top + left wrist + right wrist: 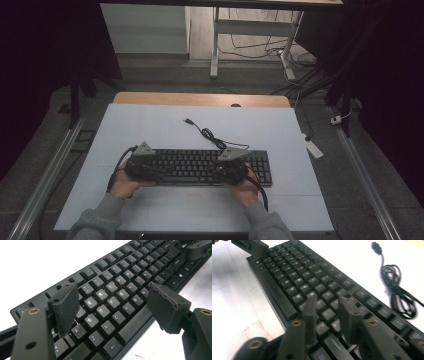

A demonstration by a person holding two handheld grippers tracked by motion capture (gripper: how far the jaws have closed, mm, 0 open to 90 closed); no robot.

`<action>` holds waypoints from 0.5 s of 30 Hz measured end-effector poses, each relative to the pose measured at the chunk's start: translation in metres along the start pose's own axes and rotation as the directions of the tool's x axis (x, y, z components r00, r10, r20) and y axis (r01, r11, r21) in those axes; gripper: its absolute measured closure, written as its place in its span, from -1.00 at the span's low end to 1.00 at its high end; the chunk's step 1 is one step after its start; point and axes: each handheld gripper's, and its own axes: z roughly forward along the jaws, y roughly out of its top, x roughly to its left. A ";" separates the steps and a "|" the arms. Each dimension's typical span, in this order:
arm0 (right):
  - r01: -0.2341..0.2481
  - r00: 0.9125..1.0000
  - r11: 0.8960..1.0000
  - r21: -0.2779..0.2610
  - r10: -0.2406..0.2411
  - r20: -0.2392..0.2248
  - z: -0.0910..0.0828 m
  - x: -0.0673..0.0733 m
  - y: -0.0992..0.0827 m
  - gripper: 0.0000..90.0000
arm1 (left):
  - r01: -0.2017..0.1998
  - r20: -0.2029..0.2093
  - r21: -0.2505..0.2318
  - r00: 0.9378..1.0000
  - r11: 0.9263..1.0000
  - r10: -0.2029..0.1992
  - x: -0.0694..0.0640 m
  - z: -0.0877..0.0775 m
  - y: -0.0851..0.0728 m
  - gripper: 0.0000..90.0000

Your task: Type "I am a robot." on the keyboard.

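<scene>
- The person's left forearm, in a grey-green sleeve (92, 220), comes in from the bottom left of the high view.
- The bare left hand (121, 183) grips the black left gripper (141, 165), which carries a grey three-cornered plate (144, 148) on top.
- In the left gripper view, the left gripper (112, 306) has its two black padded jaws spread wide apart, with nothing pinched between them.
- The right forearm's sleeve (265, 225) enters from the bottom right.
- The right hand (245, 187) holds the black right gripper (230, 167).
- In the right gripper view, the right gripper (328, 311) looks motion-blurred, its jaws partly parted and gripping nothing.
</scene>
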 end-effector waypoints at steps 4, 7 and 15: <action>-0.005 0.999 1.000 -0.017 0.006 0.035 -0.015 -0.007 -0.008 0.29 | -0.003 -0.007 -0.008 1.000 1.000 0.003 -0.001 -0.002 -0.003 -0.42; -0.010 0.999 0.999 -0.032 0.012 0.054 -0.027 -0.011 -0.015 0.23 | -0.003 -0.016 -0.021 1.000 1.000 0.003 -0.002 -0.006 -0.007 -0.42; -0.023 0.994 0.999 -0.033 0.027 0.109 -0.060 -0.023 -0.041 0.15 | -0.007 -0.044 -0.050 0.999 0.999 0.005 -0.005 -0.020 -0.023 -0.42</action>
